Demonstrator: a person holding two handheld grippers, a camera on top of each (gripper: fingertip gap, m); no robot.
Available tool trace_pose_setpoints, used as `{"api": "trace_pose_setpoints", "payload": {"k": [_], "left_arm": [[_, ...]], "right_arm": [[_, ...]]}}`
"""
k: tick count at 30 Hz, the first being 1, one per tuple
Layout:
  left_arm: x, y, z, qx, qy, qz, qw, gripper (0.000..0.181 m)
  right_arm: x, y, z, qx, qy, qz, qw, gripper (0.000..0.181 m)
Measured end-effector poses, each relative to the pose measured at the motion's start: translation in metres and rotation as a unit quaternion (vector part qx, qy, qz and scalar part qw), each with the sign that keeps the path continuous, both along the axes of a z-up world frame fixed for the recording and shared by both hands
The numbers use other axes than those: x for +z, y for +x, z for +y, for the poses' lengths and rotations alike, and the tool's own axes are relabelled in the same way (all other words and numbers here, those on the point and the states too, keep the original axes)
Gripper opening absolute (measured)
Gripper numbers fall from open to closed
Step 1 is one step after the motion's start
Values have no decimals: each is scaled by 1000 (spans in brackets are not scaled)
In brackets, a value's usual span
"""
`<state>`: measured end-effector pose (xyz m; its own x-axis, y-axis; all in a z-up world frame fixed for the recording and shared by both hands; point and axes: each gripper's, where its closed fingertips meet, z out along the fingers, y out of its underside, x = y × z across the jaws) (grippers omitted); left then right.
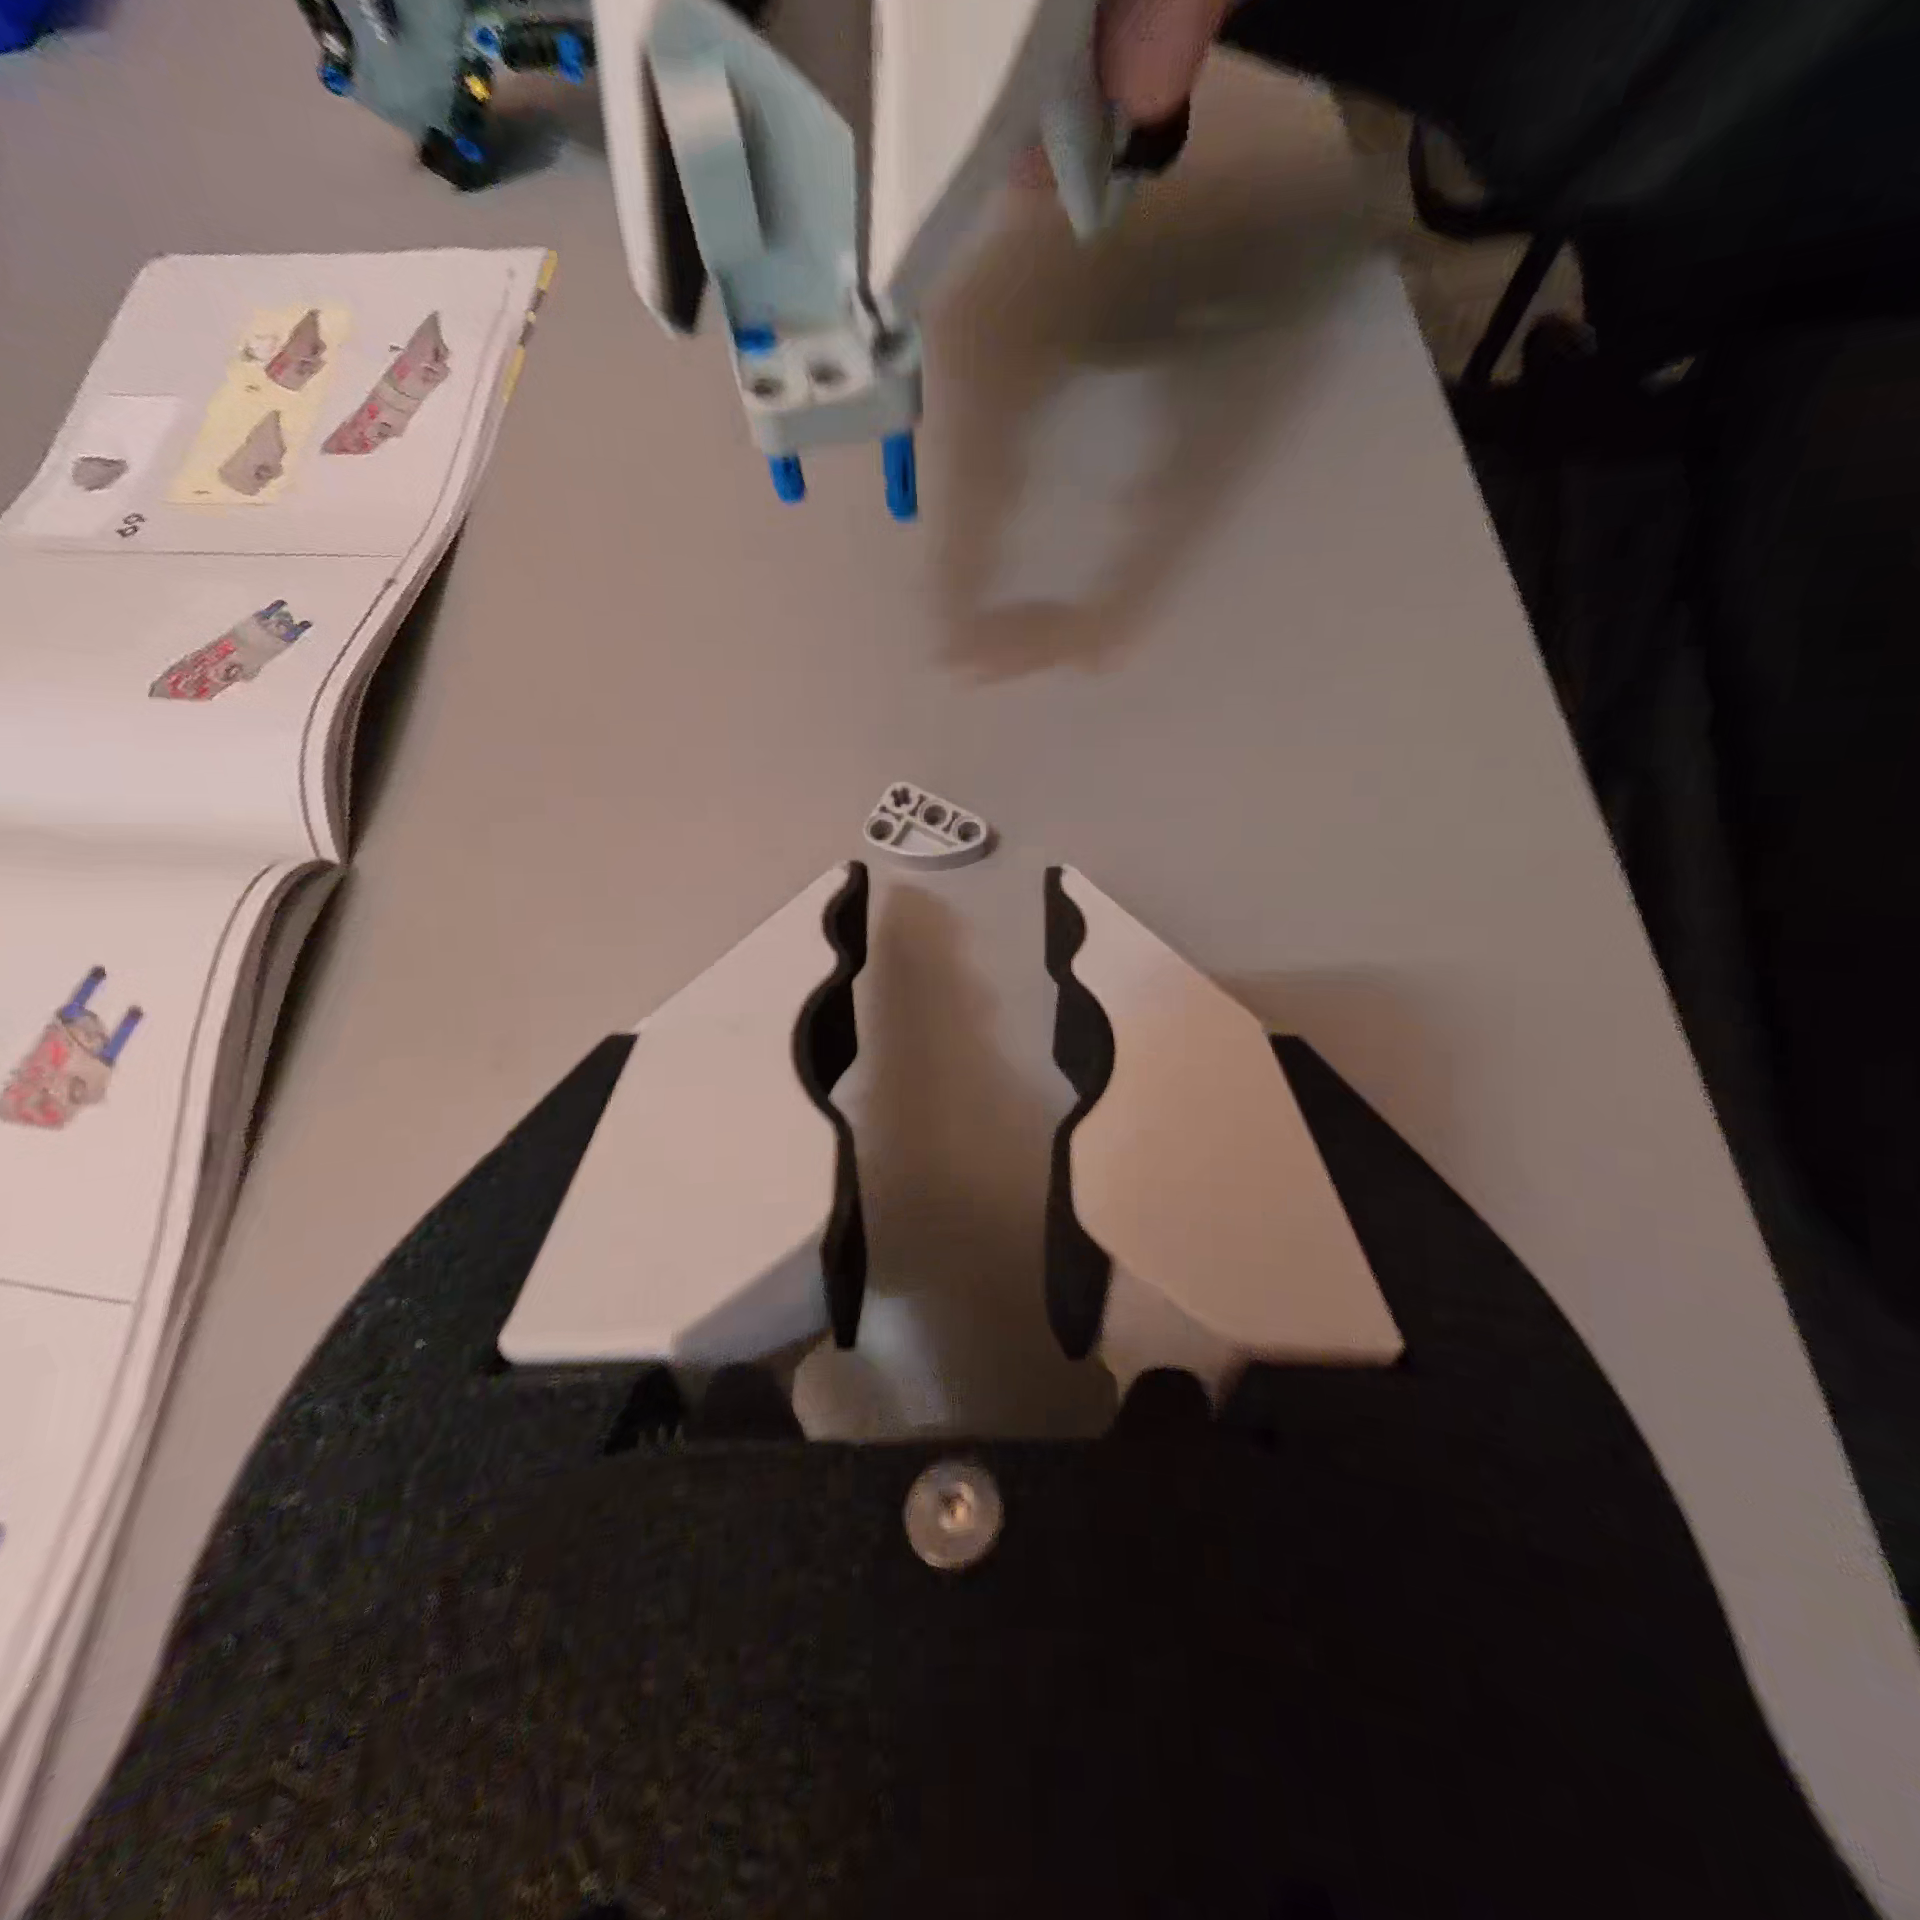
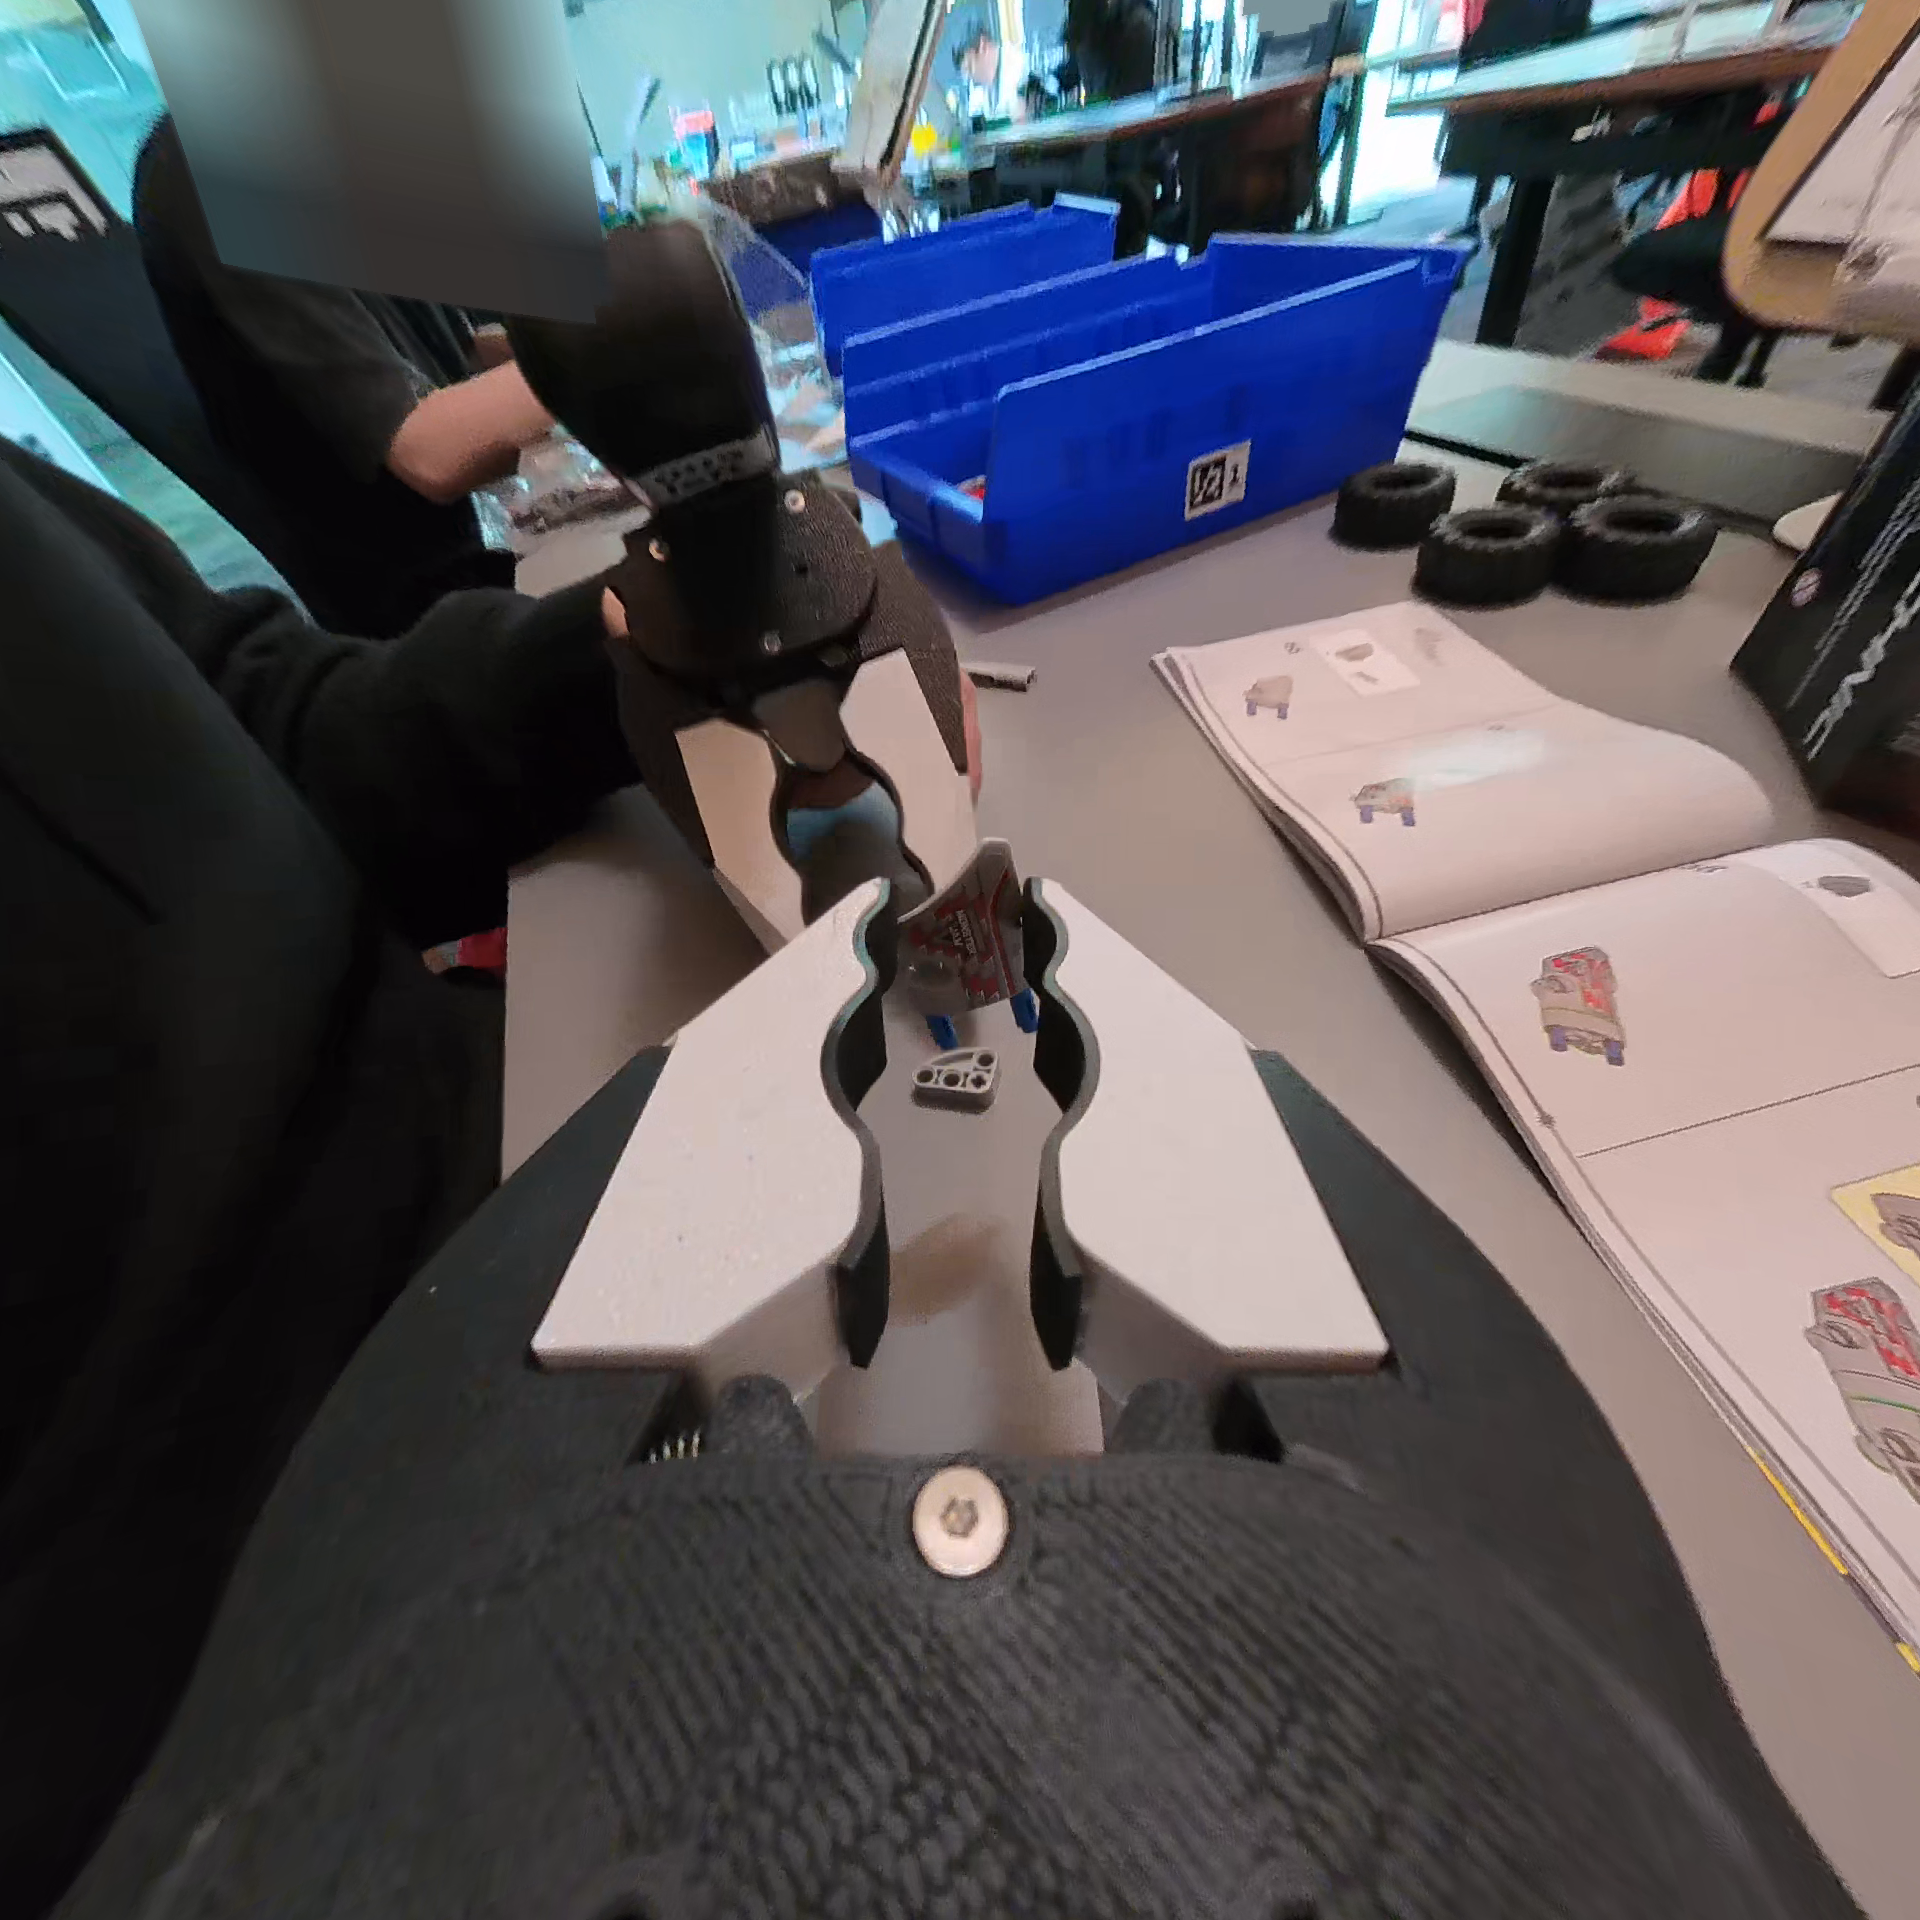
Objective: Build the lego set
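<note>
My right gripper (image 2: 958,902) is shut on a grey Lego panel (image 2: 964,935) with a red sticker and two blue pins (image 2: 943,1029) sticking out below, held above the grey table (image 2: 1143,831). The left wrist view shows this panel (image 1: 800,353) from its plain side, between the right gripper's white fingers (image 1: 639,177). A small grey curved Technic piece (image 1: 928,827) lies flat on the table just ahead of my left gripper (image 1: 954,883), which is open and empty. The piece also shows under the panel in the right wrist view (image 2: 956,1071).
An open instruction booklet (image 1: 208,623) lies on the left, also in the right wrist view (image 2: 1558,935). Blue bins (image 2: 1143,416), several black tyres (image 2: 1527,530), a black box (image 2: 1849,644) and a partly built model (image 1: 436,94) stand farther off. The table edge (image 1: 1558,623) runs on the right. The tips of one gripper are about 9 cm away from the tips of the other.
</note>
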<state>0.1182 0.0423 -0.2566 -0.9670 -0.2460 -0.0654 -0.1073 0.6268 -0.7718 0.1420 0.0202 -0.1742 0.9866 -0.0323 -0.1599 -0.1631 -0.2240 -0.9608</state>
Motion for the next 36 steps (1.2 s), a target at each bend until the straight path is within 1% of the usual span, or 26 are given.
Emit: {"api": "trace_pose_setpoints", "payload": {"k": [3,4,7,10,12,16,19,23,26,29,31,34,36], "left_arm": [[-8,14,1,-26,65,-40,997,34],[-9,16,-1,-42,76,-48,995,35],[-4,10,-8,-105,76,-39,991,33],[7,12,-12,-153,85,-49,983,25],[9,17,-12,-189,117,-64,973,19],[11,27,-12,-253,199,-72,944,20],[14,27,-17,-292,237,-74,924,24],[8,26,-19,-307,267,-60,912,24],[3,24,-17,-300,265,-50,915,23],[-3,24,-12,-289,262,-56,919,22],[-3,26,-9,-273,260,-74,923,16],[6,22,-10,-268,214,-119,932,5],[8,15,-10,-270,191,-128,935,0]], "right_arm": [[7,-5,-8,6,23,-10,1000,20],[8,-7,-10,7,29,-11,1000,22],[8,-12,-16,10,44,-11,999,22],[3,-16,-22,13,50,-5,999,20],[1,-17,-25,15,55,-1,998,22],[3,-19,-29,16,66,-3,998,22],[5,-21,-33,16,70,-7,997,22],[4,-23,-36,17,75,-8,997,22],[3,-23,-37,19,77,-9,997,22],[5,-22,-39,17,83,-7,996,22],[5,-21,-40,15,83,-8,996,22],[4,-22,-40,15,81,-10,997,22],[4,-21,-39,14,81,-10,997,22]]}}
